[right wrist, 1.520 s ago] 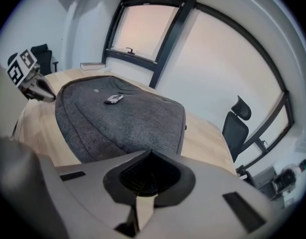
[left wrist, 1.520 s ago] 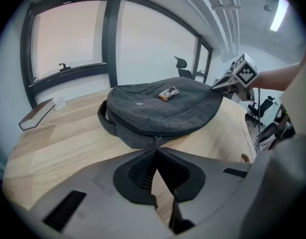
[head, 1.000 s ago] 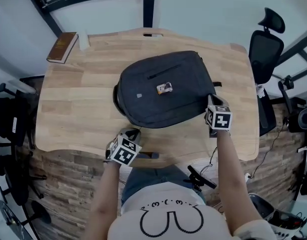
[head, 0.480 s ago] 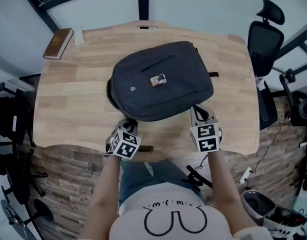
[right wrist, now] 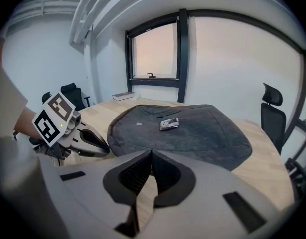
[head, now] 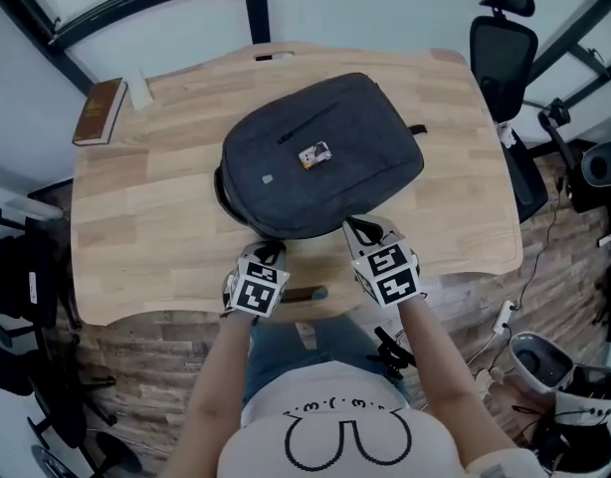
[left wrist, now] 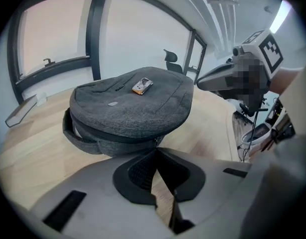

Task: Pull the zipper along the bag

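A dark grey backpack (head: 320, 157) lies flat in the middle of the wooden table (head: 146, 217), with a small tag (head: 313, 154) on top. Along its near side runs the zipper (left wrist: 118, 137), and a small pull (left wrist: 157, 140) hangs just beyond my left gripper's tips. My left gripper (head: 268, 254) is shut at the bag's near edge with nothing visibly pinched. My right gripper (head: 357, 231) is also shut and empty, and it points at the bag's near edge a little to the right. In the right gripper view the bag (right wrist: 193, 128) fills the middle and the left gripper (right wrist: 88, 139) shows at the left.
A brown book (head: 95, 111) and a small white object (head: 139, 88) lie at the table's far left corner. An office chair (head: 503, 38) stands off the far right corner. A dark item (head: 305, 294) sits at the table's near edge between the grippers.
My right gripper has moved from the bag's right side leftward to its near edge. My left gripper has come forward from the table edge to the bag. Both stayed shut.
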Demonstrator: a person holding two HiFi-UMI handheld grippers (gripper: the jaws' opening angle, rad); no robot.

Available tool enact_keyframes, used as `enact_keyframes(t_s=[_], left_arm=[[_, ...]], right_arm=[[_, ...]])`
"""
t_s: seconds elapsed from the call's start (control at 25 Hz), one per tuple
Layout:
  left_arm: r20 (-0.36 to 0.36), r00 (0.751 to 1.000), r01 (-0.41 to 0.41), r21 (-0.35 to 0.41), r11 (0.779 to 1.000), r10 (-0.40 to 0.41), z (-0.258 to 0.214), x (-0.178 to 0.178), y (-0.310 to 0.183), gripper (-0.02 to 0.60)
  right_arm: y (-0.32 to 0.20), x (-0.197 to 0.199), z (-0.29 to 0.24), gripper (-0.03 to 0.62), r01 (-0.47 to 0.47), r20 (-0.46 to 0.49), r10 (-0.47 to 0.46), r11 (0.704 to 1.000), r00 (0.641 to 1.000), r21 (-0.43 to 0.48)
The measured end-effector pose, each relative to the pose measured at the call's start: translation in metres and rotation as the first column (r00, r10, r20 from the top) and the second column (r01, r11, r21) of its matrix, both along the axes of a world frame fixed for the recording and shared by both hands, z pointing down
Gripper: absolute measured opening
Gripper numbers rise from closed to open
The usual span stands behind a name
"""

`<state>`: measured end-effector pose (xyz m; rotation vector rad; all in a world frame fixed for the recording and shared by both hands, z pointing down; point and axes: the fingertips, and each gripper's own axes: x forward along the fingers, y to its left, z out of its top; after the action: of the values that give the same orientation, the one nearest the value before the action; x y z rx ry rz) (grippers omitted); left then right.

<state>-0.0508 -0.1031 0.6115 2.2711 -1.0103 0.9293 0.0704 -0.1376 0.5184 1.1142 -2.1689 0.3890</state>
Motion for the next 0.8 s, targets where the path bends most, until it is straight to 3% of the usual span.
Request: enact_keyframes(t_s=[0.16,0.36,0.6,0.8], left_arm=[[-0.052,0.996,-0.076,-0.058,0.995,0.073,-0.002,0.002,0.002,0.017],[-0.042,0.978,-0.206,-0.055,0.977,0.204,0.002,0.003,0.003,0.017],[-0.005,0.947,-0.322,-0.043,0.946,0.322,0.007,-0.001,0.005,0.017],[-0.008,0.917,-0.400,-0.028,0.916,0.400,-0.001,-0.010,0.006,0.017]], right_arm=[[0.001,-0.039,0.020,0.055,-0.049,0.018,0.050,0.997,0.999,-0.055],[-0.002,-0.069,0.049,0.052,-0.160,0.007,0.162,0.979,0.987,-0.125],[-0.002,-0.071,0.080,0.051,-0.280,-0.066,0.273,0.938,0.960,-0.206],[-0.001,-0.066,0.079,0.051,-0.330,-0.112,0.314,0.927,0.943,-0.176]])
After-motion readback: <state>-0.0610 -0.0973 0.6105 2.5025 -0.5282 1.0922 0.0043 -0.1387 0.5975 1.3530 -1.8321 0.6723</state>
